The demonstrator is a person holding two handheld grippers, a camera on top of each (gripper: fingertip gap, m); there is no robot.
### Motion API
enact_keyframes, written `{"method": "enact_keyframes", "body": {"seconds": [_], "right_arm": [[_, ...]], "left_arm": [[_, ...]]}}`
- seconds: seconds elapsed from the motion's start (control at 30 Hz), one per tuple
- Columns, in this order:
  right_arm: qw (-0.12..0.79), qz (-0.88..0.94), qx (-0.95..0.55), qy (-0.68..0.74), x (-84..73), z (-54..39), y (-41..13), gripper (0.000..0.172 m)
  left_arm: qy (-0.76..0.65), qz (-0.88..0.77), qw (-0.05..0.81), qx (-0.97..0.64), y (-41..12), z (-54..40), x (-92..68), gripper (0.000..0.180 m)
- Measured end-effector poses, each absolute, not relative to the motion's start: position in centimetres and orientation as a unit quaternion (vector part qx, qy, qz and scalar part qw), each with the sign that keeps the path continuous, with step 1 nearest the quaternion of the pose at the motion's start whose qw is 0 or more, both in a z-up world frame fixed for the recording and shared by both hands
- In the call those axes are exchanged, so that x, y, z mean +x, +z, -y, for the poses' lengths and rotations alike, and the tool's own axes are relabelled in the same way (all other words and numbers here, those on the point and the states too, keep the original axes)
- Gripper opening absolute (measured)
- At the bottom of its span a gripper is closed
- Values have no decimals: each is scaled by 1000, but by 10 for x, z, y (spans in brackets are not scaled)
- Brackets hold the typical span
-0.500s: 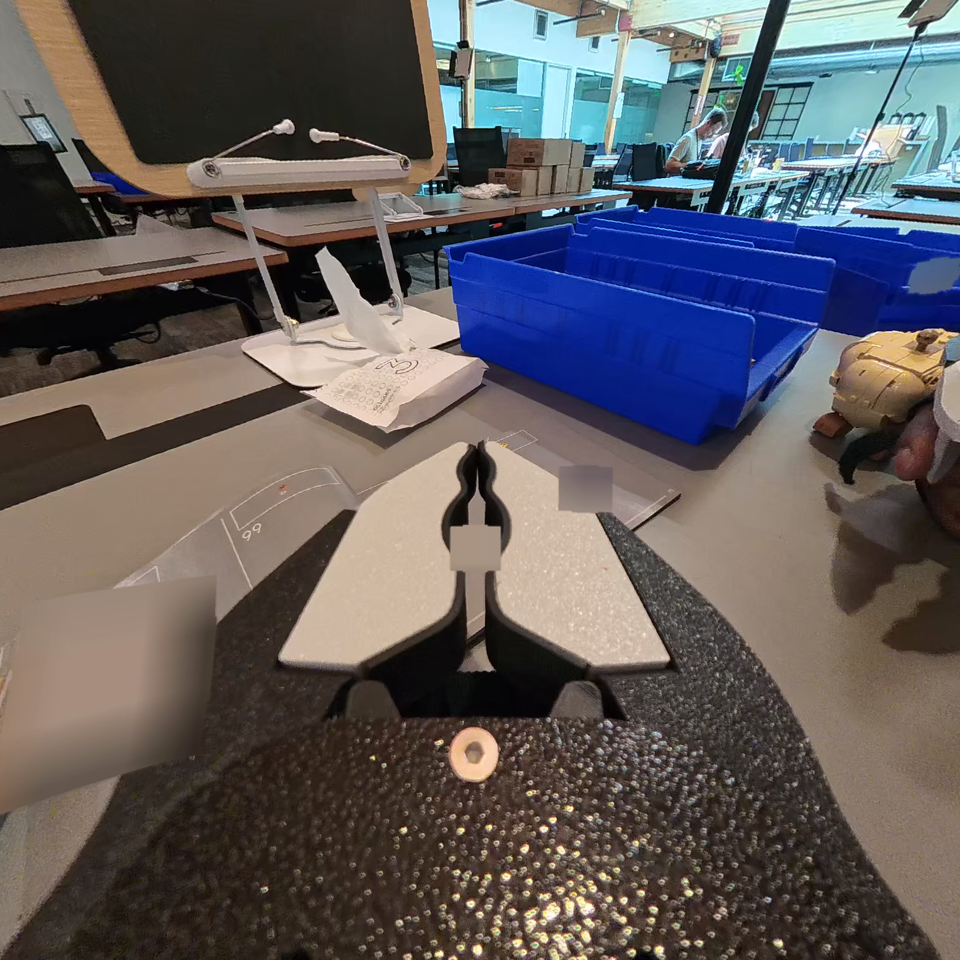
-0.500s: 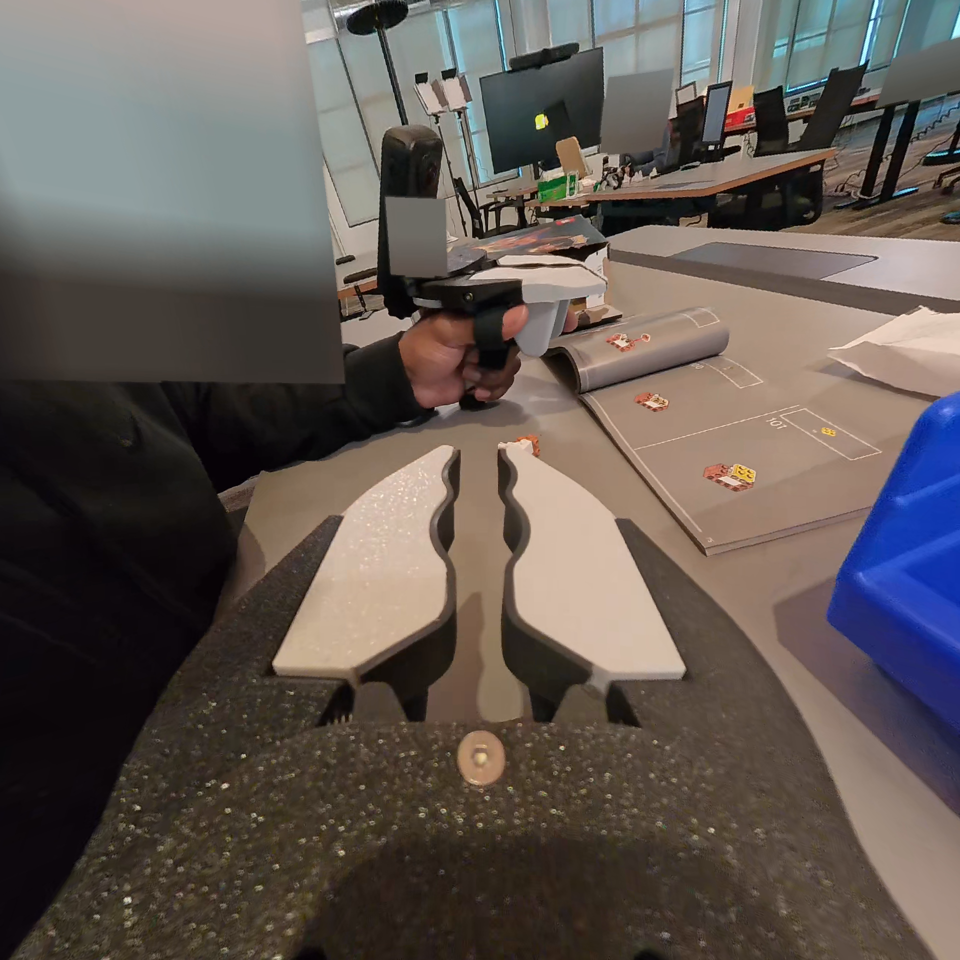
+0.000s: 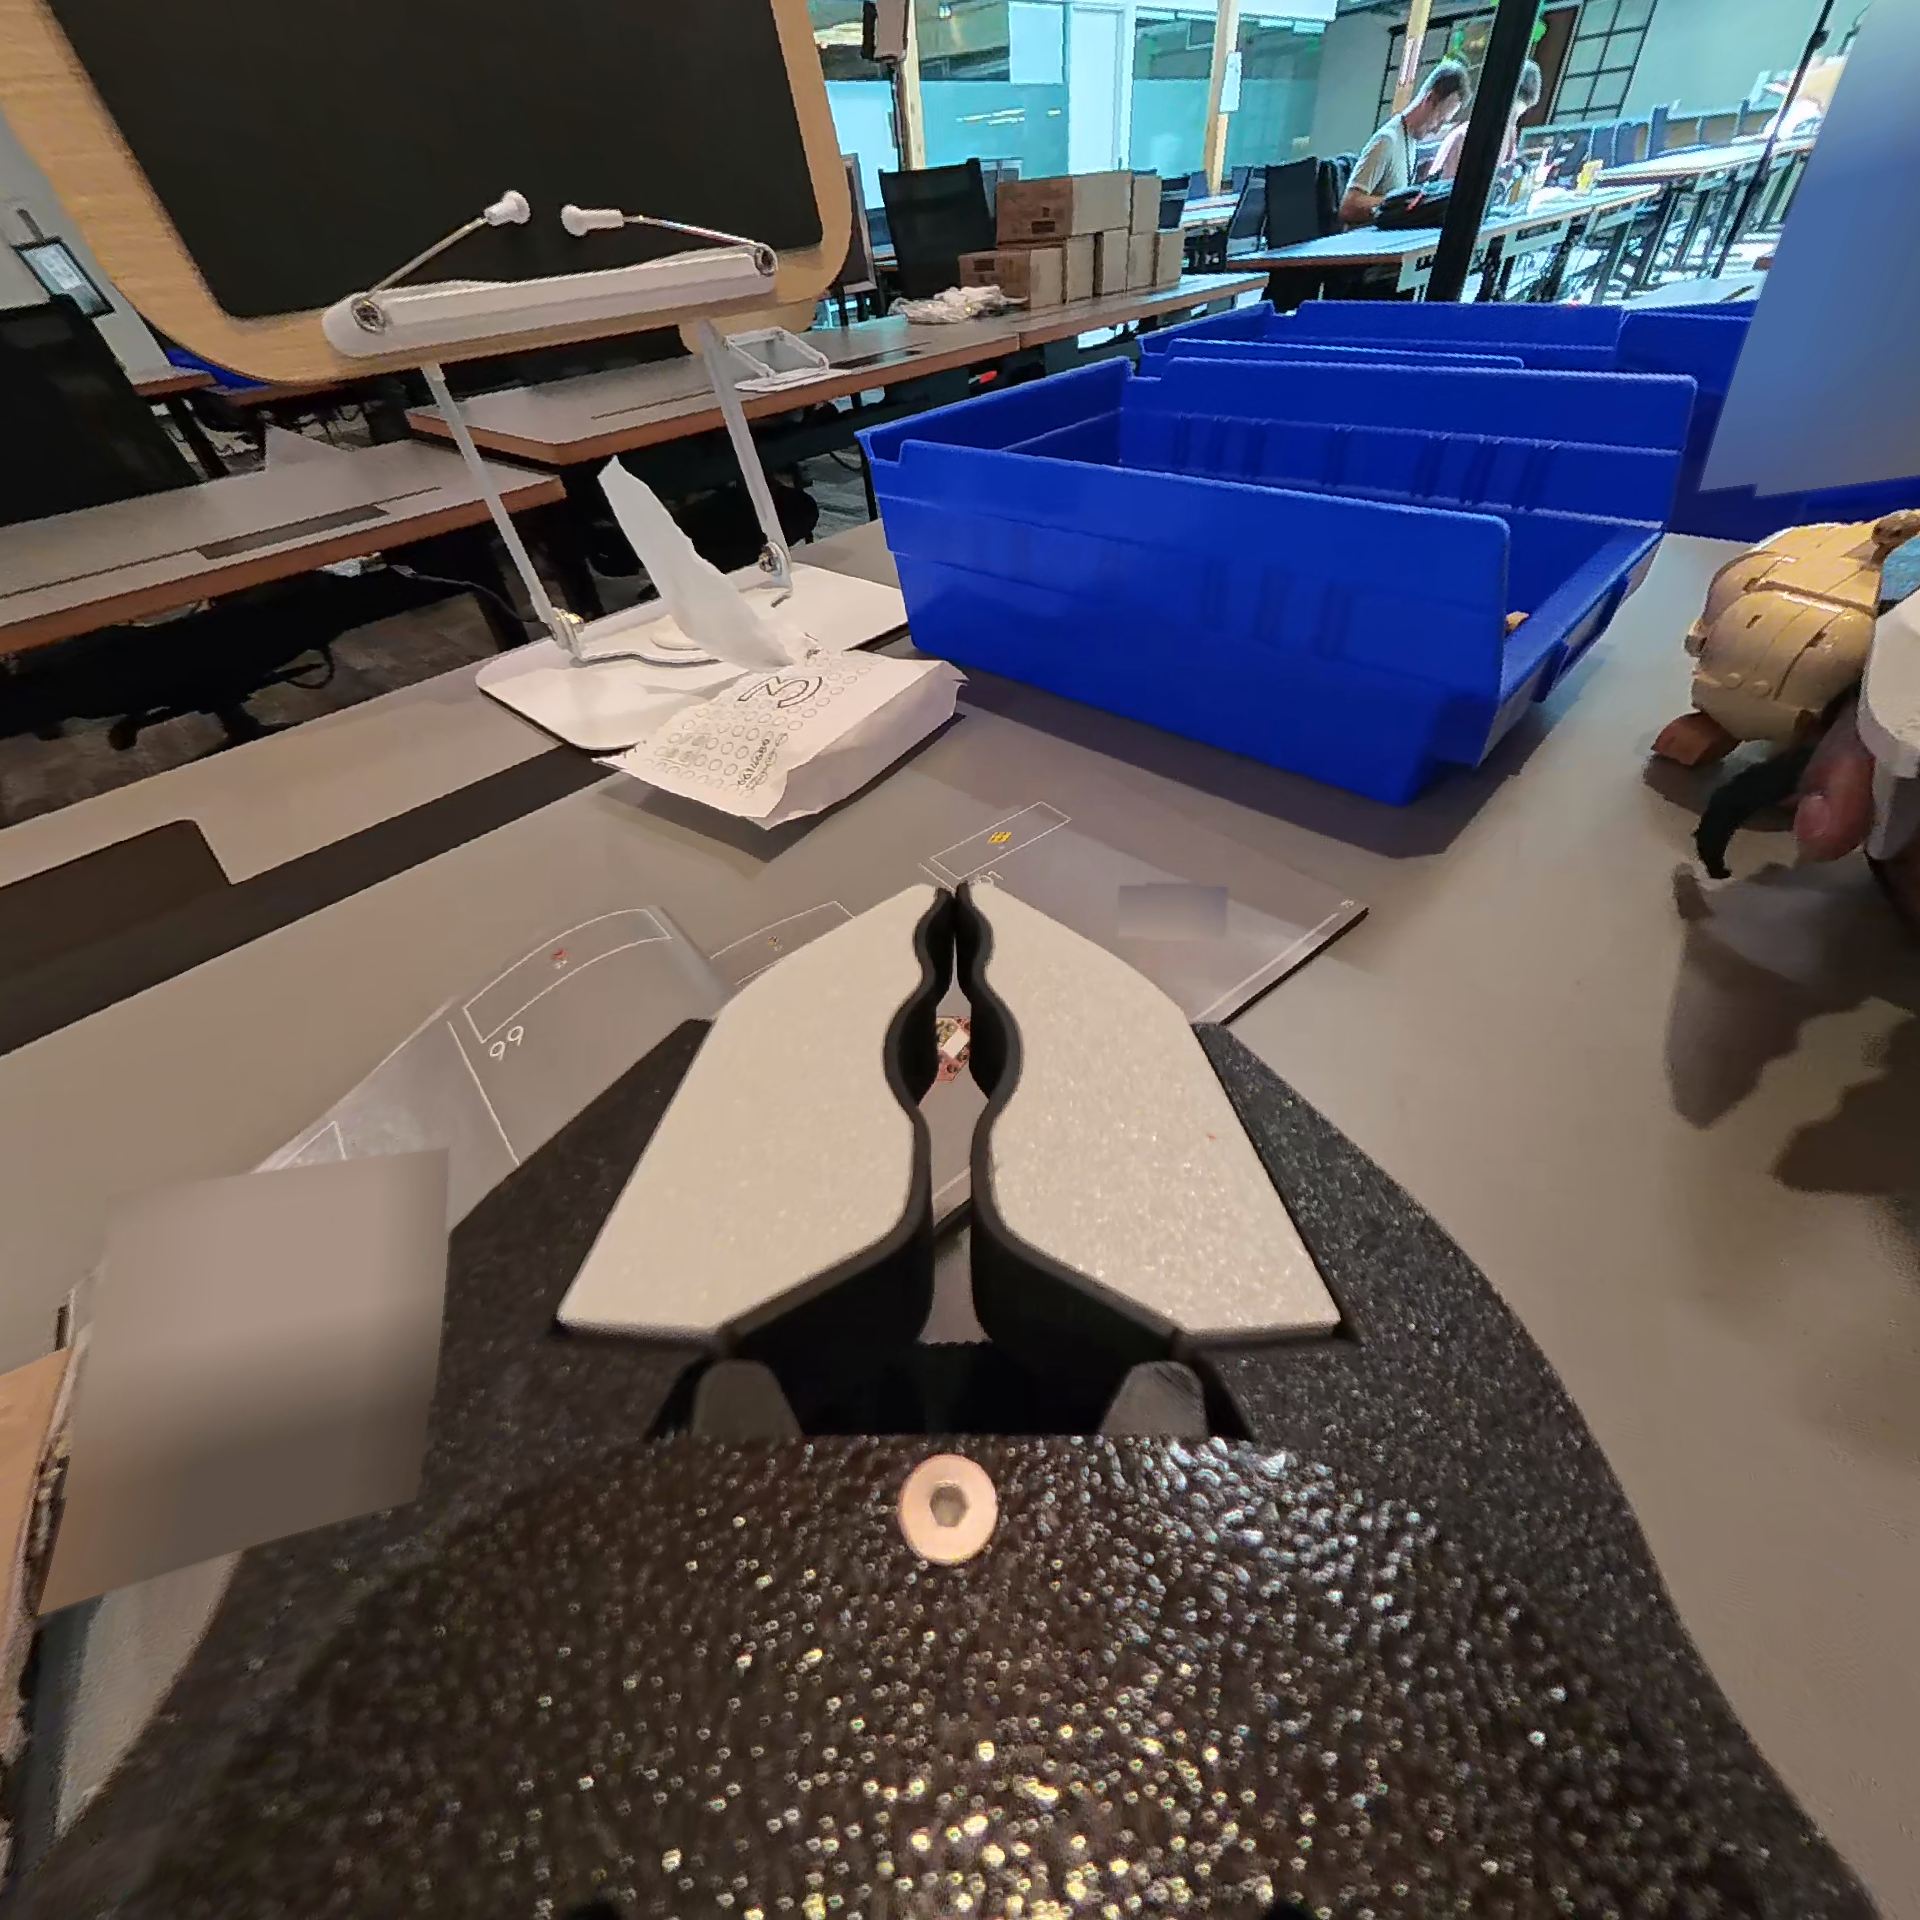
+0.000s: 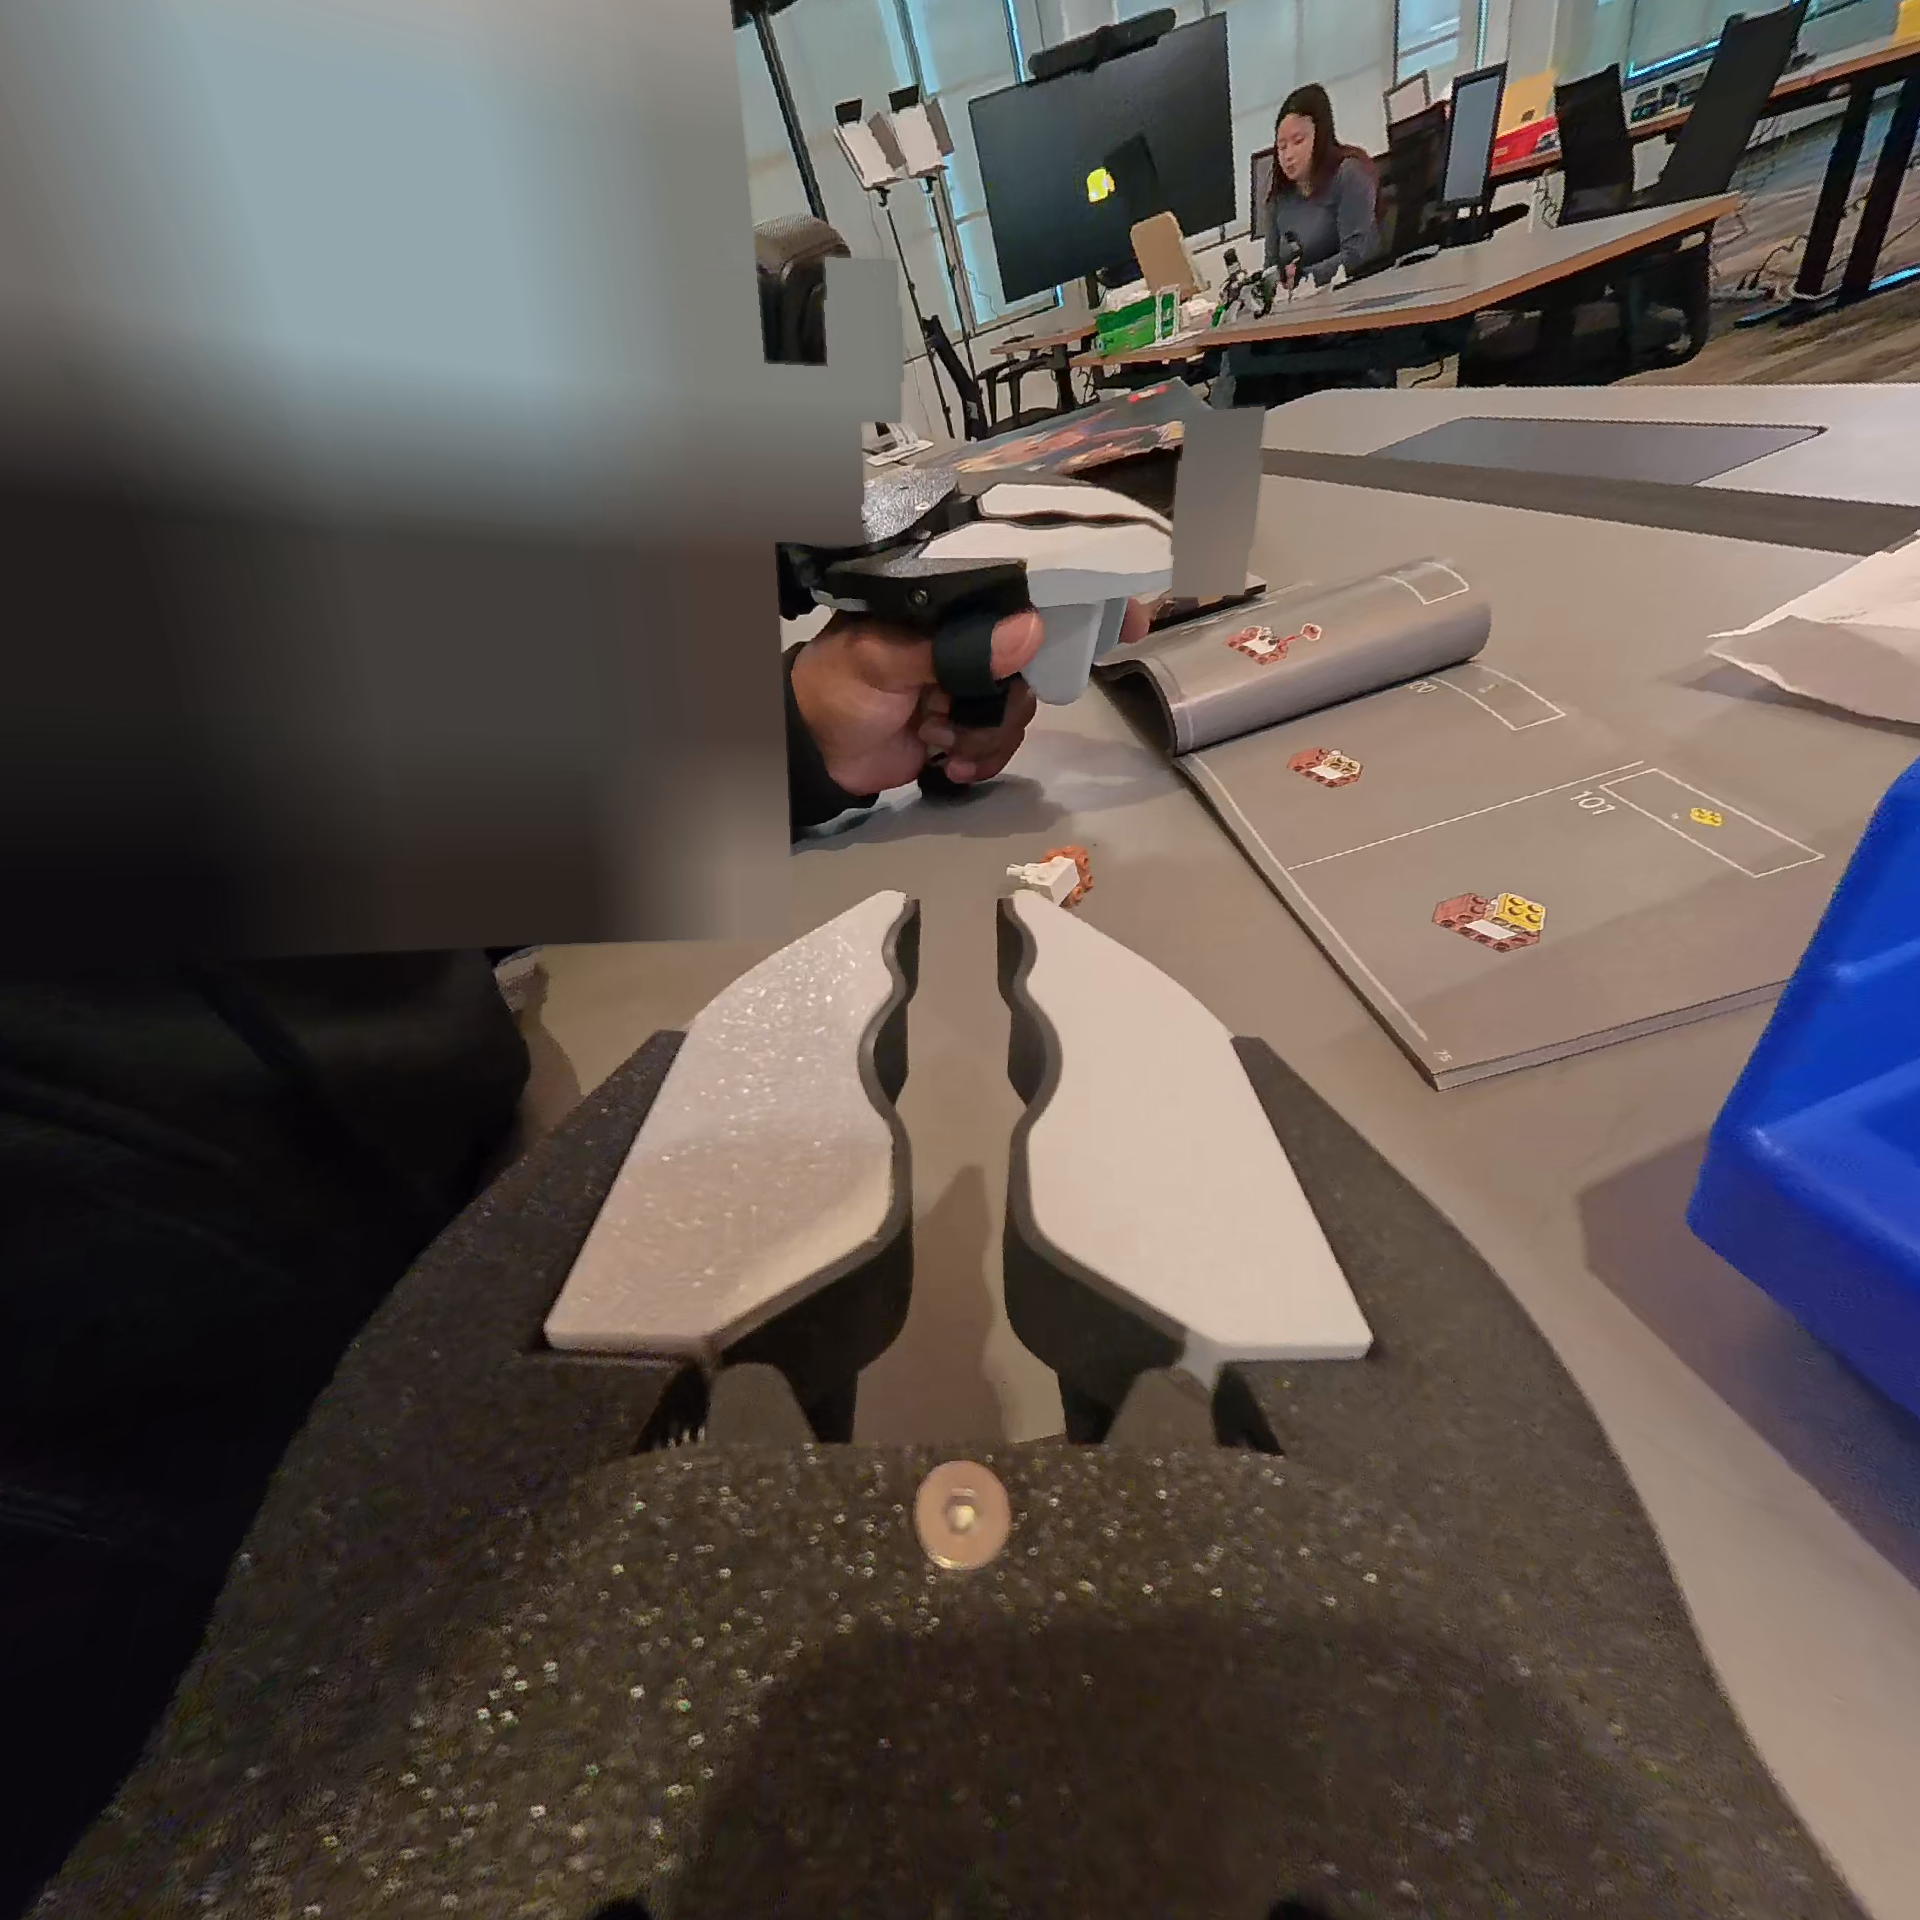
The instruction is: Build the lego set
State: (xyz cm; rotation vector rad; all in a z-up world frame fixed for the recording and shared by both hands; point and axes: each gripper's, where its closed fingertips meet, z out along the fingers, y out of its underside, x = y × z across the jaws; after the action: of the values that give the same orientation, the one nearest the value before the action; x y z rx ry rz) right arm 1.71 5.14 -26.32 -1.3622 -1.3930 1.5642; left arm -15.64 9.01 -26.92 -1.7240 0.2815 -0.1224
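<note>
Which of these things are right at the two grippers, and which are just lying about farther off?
At the grippers: left gripper, shut, over open booklet; right gripper, open, small white-and-orange brick piece just past its tip.
Lying about: blue bins, white paper bag, white stand, tan toy figure.

Small white-and-brown brick piece [image 4: 1058, 876] on grey table [image 4: 1403, 1195]

my left gripper [image 3: 954, 902] over booklet [image 3: 1226, 961], bin [image 3: 1247, 582] ahead-right, bag [image 3: 800, 727] ahead-left, brick piece [image 4: 1060, 875] just past my right gripper [image 4: 958, 909]
</note>
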Motion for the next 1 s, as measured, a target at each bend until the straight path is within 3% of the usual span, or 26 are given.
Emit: {"method": "enact_keyframes", "body": {"seconds": [1.0], "right_arm": [[312, 526, -518, 599, 17, -52, -263, 13]], "left_arm": [[18, -157, 609, -777, -283, -85, -161, 0]]}}
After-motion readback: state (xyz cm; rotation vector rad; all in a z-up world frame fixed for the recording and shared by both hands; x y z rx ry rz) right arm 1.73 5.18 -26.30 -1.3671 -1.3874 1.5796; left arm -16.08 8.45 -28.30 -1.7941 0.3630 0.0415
